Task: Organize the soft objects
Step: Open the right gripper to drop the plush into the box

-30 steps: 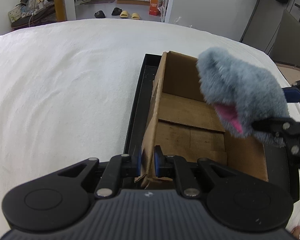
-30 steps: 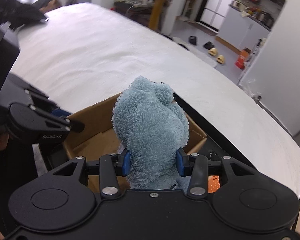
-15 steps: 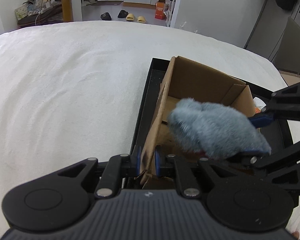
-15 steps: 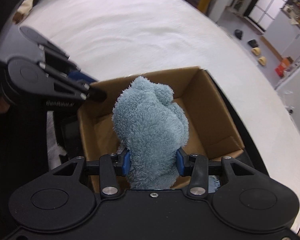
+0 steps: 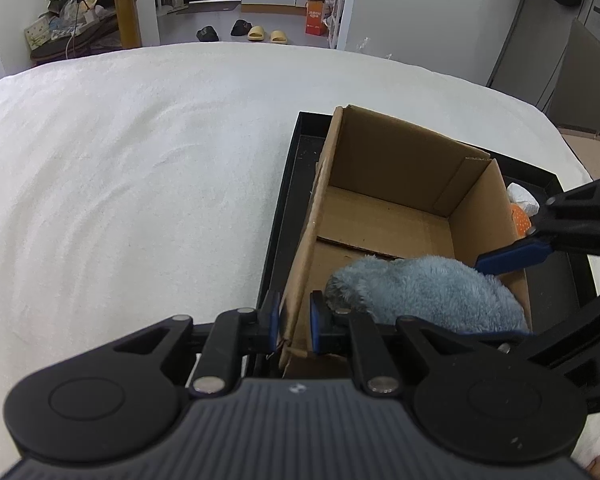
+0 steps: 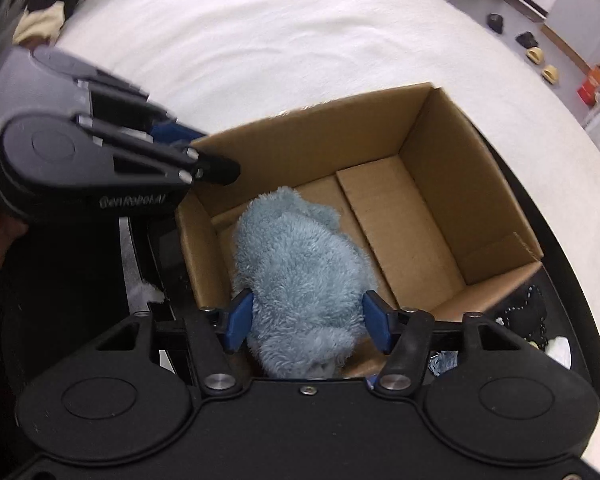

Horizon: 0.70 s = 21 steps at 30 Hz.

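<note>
A fluffy grey-blue plush toy (image 6: 296, 268) lies on the floor of an open cardboard box (image 6: 440, 184), at its near end; it also shows in the left wrist view (image 5: 424, 292). My right gripper (image 6: 306, 320) is open, its blue pads standing apart on either side of the toy. My left gripper (image 5: 294, 322) is shut on the near corner of the box's left wall (image 5: 304, 264). The box (image 5: 396, 168) stands in a black tray (image 5: 290, 184).
The tray rests on a white bedspread (image 5: 120, 180). Small soft things lie in the tray beside the box: an orange and a white one (image 5: 520, 208) and a dark one (image 6: 528, 312). A beige cloth (image 6: 36, 28) lies at the bed's edge.
My right gripper has lowered the plush toy into the box and opened its jaws around it. My left gripper has kept hold of the box wall.
</note>
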{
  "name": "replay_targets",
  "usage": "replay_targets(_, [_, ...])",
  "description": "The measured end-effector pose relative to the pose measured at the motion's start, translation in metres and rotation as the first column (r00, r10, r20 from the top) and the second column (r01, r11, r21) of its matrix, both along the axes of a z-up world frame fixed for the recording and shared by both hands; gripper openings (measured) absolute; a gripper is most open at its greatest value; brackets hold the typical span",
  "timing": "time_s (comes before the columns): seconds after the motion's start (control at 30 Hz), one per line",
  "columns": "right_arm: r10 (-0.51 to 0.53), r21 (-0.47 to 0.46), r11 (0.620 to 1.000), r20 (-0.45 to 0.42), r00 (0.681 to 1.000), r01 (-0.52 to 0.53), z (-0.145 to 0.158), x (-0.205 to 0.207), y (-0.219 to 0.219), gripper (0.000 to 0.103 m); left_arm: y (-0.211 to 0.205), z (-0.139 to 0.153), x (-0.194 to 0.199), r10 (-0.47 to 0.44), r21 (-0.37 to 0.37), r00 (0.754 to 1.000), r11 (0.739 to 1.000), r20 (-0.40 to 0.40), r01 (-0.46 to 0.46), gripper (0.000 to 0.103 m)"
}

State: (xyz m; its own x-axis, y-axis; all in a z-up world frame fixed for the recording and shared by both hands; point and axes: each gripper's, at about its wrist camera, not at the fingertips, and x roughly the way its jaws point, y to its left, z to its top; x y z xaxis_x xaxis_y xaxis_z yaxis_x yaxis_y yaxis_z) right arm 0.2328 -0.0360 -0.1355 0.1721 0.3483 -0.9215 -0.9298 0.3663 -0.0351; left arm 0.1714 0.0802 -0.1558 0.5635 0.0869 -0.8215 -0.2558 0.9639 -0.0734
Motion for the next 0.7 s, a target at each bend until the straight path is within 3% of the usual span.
replay_targets(0.27, [-0.132,0.073,0.989,0.034,0.991,0.129,0.022,0.002,-0.015,0.060,-0.003,0.006,-0.006,-0.006,0.010,1.000,1.000,0.014,0.006,0.014])
replay_targets(0.7, [-0.374,0.222,0.907,0.038,0.927,0.357,0.035,-0.006,-0.066,0.060,-0.011,0.023,-0.016,-0.024,0.020,1.000,1.000,0.017,0.023,0.027])
